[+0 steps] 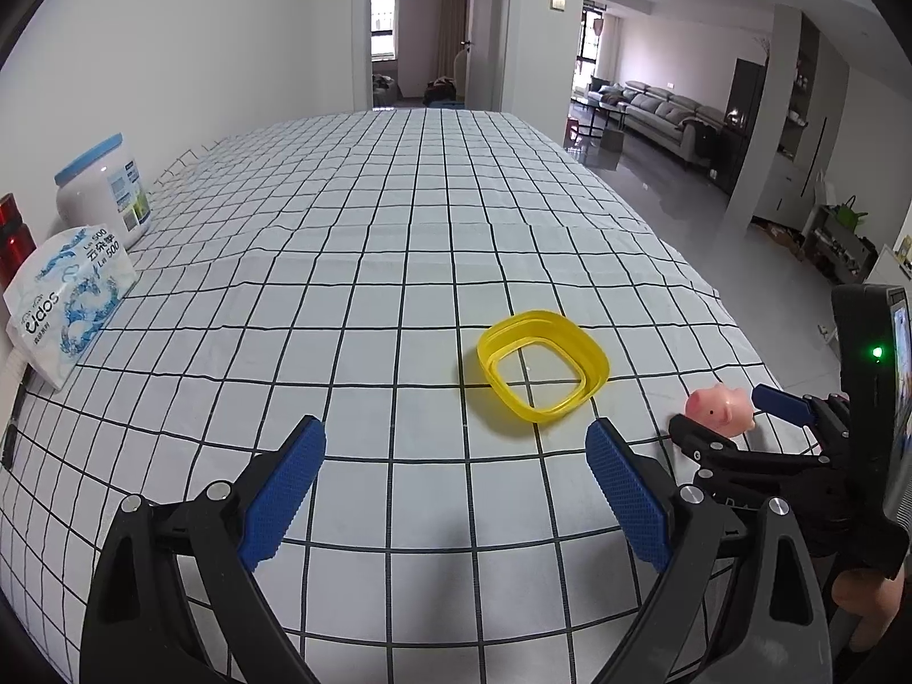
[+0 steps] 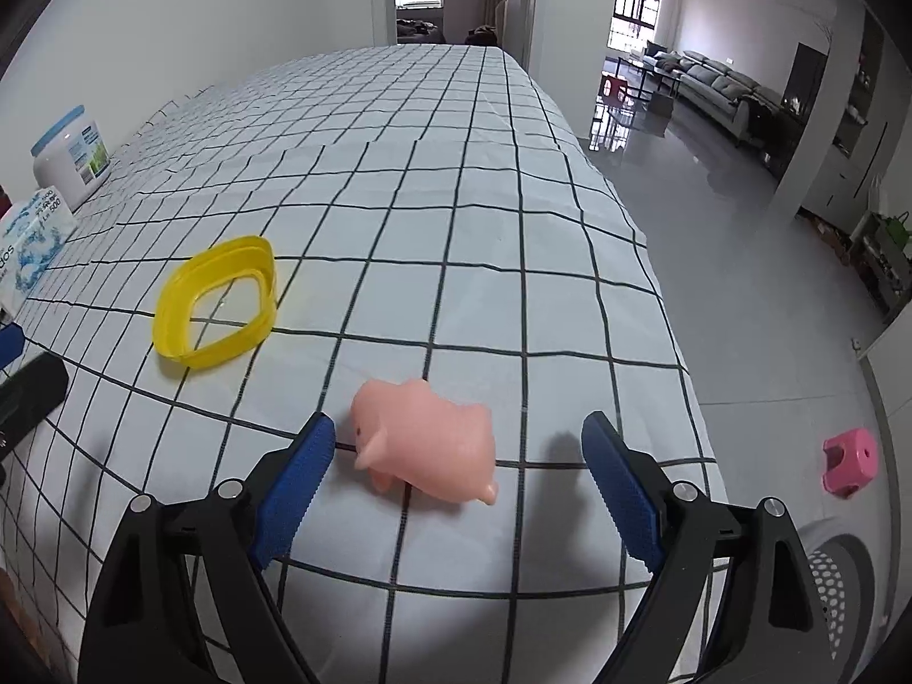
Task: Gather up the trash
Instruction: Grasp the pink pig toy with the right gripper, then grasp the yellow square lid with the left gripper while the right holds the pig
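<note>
**Pig toy between spread R fingers; yellow ring alone on cloth**

Table w/ white black-grid tablecloth [image 1: 399,239], running away toward a doorway. Near the front edge: pink pig toy [image 2: 424,436], standing on the cloth, snout facing left in right wrist view, tail end toward the right-hand finger.

Right gripper [image 2: 459,484]: jaws spread wide, blue pads either side of pig. Left-hand pad just beside the snout, contact unclear; right-hand pad well apart from the body. Nothing pinched. Same gripper seen from left wrist view at far right [image 1: 735,419], pig sitting between its blue tips, a hand below on the grip.

Left gripper [image 1: 456,484]: also spread wide, empty, hovering over bare cloth. Yellow ring [image 1: 541,365] — squarish, rounded corners, open middle showing grid lines through it — lying flat on the cloth just ahead and right of centre, not between the pads, not touched. In right wrist view, ring to the left of pig, near but apart.

Along the wall on the left side: tissue pack [image 1: 62,302], blue-and-white print; behind it white tub w/ blue lid [image 1: 105,188]; red bottle [image 1: 11,233] partly cut off at frame edge.

Off the table, right wrist view: pink stool [image 2: 849,459] on grey floor, and a white perforated bin [image 2: 838,587] at lower right, only partly visible. Sofa [image 1: 667,108] in the room beyond.
</note>
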A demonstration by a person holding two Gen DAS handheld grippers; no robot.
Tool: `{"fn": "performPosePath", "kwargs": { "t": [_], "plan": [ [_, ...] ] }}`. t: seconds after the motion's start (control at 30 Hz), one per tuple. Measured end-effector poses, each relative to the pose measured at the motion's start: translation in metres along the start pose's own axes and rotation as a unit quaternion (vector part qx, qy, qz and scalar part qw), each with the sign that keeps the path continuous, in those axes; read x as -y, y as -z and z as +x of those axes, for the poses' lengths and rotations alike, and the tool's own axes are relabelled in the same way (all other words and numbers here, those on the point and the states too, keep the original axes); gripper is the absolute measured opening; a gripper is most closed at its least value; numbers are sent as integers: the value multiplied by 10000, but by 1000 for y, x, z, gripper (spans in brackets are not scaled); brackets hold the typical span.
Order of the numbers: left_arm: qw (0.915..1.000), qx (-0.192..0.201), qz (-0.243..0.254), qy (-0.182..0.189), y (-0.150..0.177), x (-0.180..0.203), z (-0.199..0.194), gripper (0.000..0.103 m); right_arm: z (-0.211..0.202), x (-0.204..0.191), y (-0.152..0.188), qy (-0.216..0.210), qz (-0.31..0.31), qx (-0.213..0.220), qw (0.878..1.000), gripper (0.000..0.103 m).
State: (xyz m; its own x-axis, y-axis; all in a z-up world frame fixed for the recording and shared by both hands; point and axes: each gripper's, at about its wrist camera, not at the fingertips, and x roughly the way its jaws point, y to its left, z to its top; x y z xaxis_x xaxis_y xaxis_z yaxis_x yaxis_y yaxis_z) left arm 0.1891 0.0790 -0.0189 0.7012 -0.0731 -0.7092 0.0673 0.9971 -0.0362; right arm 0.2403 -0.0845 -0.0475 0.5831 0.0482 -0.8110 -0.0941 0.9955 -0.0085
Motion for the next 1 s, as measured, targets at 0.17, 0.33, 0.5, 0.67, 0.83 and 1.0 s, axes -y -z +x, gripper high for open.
{"fn": "performPosePath", "kwargs": {
  "t": [0.17, 0.33, 0.5, 0.67, 0.83, 1.0],
  "plan": [
    [10000, -8, 13, 6, 1, 1, 1, 91, -1, -3, 0, -27, -47, 44, 10000, 69],
    [10000, -38, 29, -1, 2, 3, 2, 91, -4, -4, 2, -159, -111, 79, 9998, 44],
    [9999, -88, 42, 55, 0, 16, 6, 91, -12, 0, 9, -229, -25, 180, 9996, 42],
    [9998, -133, 117, 48, -7, 35, 18, 91, -30, 19, 19, -310, 194, 327, 9988, 42],
    [9988, -421, 62, 226, -17, 53, 44, 91, -45, 35, 30, -427, 330, 436, 9976, 42],
    [9973, -719, -117, 125, -25, 64, 73, 91, -60, 45, 38, -453, 355, 592, 9966, 42]
  ]
}}
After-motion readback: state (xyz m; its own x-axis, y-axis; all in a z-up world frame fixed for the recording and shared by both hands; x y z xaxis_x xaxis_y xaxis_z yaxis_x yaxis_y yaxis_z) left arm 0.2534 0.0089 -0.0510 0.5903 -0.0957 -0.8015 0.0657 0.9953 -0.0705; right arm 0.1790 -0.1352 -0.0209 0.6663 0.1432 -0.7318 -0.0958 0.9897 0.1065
